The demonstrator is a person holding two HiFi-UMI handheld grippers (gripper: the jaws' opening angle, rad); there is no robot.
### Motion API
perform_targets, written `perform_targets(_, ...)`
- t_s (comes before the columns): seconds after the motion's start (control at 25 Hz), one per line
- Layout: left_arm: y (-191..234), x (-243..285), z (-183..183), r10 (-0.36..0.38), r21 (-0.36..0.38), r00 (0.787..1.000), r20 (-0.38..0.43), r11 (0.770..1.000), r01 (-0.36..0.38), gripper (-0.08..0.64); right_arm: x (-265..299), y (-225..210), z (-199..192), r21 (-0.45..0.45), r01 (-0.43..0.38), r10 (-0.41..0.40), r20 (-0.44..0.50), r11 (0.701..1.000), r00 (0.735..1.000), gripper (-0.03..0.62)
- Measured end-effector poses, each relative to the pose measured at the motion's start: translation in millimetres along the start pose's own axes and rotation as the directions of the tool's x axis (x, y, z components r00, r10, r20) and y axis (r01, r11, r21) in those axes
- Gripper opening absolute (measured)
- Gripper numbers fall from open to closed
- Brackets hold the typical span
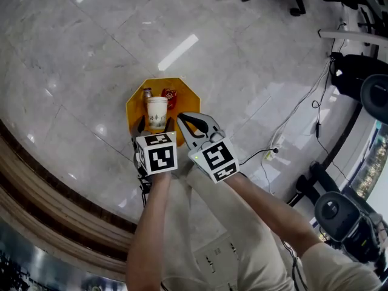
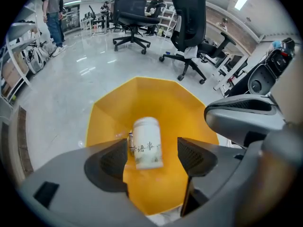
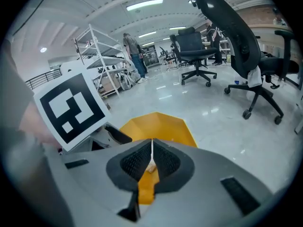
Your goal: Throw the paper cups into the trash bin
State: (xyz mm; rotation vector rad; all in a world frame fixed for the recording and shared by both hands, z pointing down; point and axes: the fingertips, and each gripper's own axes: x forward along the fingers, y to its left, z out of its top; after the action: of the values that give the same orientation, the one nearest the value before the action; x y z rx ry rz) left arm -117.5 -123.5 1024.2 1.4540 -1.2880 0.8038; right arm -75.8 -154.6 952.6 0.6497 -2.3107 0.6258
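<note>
An orange octagonal trash bin (image 1: pixel 134 109) (image 2: pixel 156 103) (image 3: pixel 156 124) stands on the marble floor right below both grippers. A white paper cup (image 1: pixel 157 112) (image 2: pixel 147 142) with dark print hangs over the bin's mouth, between the jaws of my left gripper (image 1: pixel 156 126) (image 2: pixel 152 157). Those jaws are spread wider than the cup; the right pad is clear of it, the left pad close beside it. Just right of it, my right gripper (image 1: pixel 182 119) (image 3: pixel 151 157) is shut with its pads together, nothing held. Inside the bin lie a red item (image 1: pixel 169 94) and a small can-like object (image 1: pixel 147 93).
Black office chairs (image 2: pixel 130 18) (image 3: pixel 246 46) stand around on the glossy floor. Cables (image 1: pixel 297 111) run across the floor at the right. A curved wooden edge (image 1: pixel 54 190) lies at the lower left. White shelf racks (image 3: pixel 106 60) and standing people (image 2: pixel 54 13) are farther off.
</note>
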Motion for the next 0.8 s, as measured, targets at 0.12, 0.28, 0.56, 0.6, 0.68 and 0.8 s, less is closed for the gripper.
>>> perform_targets(0.12,0.0,-4.0,0.0,0.003,-0.003,1.000,0.001,1.000,-0.003,0.322,-4.2,-4.0,-1.3,0.005,0.006,-0.006,-0.005,1.000,1.000,0.003)
perform_targets(0.28,-3.0,-16.7,-0.6,0.011,-0.005,1.000,0.007,1.000,-0.011,0.322,-14.0,-6.4,0.5,-0.001,0.013,-0.013,-0.011,1.000,1.000,0.003)
perform_targets(0.56,-20.0,-81.0,23.3,0.022,0.023,0.992,0.127,0.999,-0.025,0.225,-50.7,3.5,44.0,-0.009,0.004,-0.003,0.037,1.000,0.999,0.003)
perform_targets(0.6,-24.3,-99.2,31.2,0.031,0.037,0.985,0.169,0.999,-0.038,0.178,-59.9,8.2,55.0,-0.016,-0.001,0.001,0.051,1.000,0.999,0.003)
perform_targets(0.68,-33.2,-140.0,50.1,0.047,0.063,0.967,0.251,0.996,-0.065,0.148,-79.7,19.3,80.3,-0.031,-0.013,0.015,0.082,0.999,0.997,0.003)
perform_targets(0.8,-48.1,-203.9,77.0,0.065,0.095,0.933,0.353,0.990,-0.105,0.075,-118.0,40.7,119.2,-0.028,-0.053,0.056,0.112,0.998,0.992,0.003)
